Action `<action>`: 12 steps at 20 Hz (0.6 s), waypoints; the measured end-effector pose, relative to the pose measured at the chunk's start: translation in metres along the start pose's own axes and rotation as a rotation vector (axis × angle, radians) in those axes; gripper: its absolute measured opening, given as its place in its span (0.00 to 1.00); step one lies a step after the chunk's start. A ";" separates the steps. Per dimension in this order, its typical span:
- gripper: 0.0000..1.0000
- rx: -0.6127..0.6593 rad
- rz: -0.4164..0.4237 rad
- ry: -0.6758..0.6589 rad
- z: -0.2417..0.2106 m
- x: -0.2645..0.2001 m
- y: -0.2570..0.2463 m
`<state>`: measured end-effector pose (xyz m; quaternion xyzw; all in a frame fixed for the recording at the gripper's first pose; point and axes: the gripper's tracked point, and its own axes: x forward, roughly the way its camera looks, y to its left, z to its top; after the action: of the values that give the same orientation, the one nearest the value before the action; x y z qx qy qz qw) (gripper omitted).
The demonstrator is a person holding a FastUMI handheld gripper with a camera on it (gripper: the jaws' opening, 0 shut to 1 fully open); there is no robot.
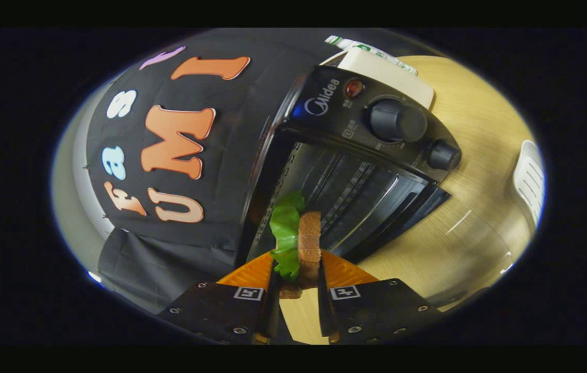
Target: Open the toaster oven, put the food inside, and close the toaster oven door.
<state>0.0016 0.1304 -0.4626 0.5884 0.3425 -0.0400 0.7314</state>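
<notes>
Two fingers (272, 282) of the gripper (297, 282) press on a sandwich (308, 243) from either side, so the jaws are clamped on it. The sandwich is a brown bread slice held upright on edge, with a green lettuce leaf (286, 228) against its left face. It sits between the jaws and rises just ahead of them, in front of the open mouth of the toaster oven (355, 171). The oven is black and appears tilted in the gripper view; its dark cavity with ribbed walls lies just beyond the food. Its control panel carries a red lamp (354, 88), a large knob (396, 120) and a smaller knob (443, 155). The oven stands on a light wooden table (480, 217). A cream-coloured box (386, 72) lies beyond the oven. A white ribbed object (529, 178) rests at the far right of the table.
</notes>
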 end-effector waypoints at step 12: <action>0.33 0.079 -0.016 -0.128 0.012 0.055 -0.005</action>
<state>0.0469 0.1370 -0.4965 0.6101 0.2978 -0.0971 0.7278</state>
